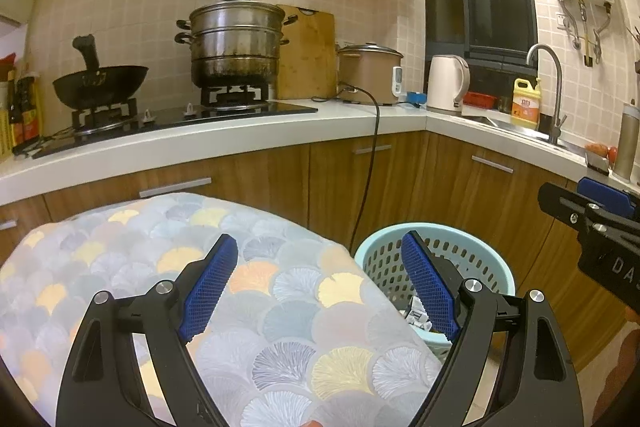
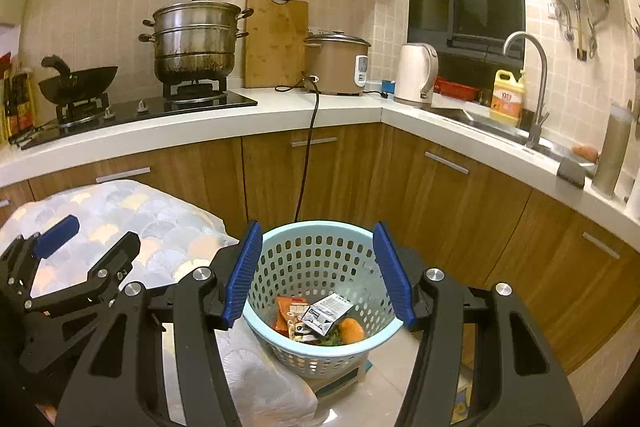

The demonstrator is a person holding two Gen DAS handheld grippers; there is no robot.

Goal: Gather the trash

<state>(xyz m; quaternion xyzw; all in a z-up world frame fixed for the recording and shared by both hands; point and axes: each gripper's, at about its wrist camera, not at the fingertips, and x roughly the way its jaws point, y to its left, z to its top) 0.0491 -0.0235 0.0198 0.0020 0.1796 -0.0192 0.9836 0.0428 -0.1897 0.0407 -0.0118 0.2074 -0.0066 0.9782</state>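
Both grippers, left gripper [image 1: 320,283] and right gripper [image 2: 316,271], stand apart and hold nothing; blue basket [image 2: 320,235] with wrappers [image 2: 326,313] at twelve o'clock of right.

One light-blue basket [image 2: 320,259] holds several wrappers [image 2: 326,313] and one orange fruit [image 2: 351,330]. Two tools: left tool [image 1: 320,283] and right tool [image 2: 316,267]. One steamer pot [image 2: 194,41], one wok [image 2: 78,83].

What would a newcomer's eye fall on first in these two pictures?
Probably the pale blue basket on the floor, framed by the right gripper, with wrappers and something orange inside. Next, the fan-patterned cloth beside it, under the left gripper. Behind, a tall steamer pot stands on the stove.
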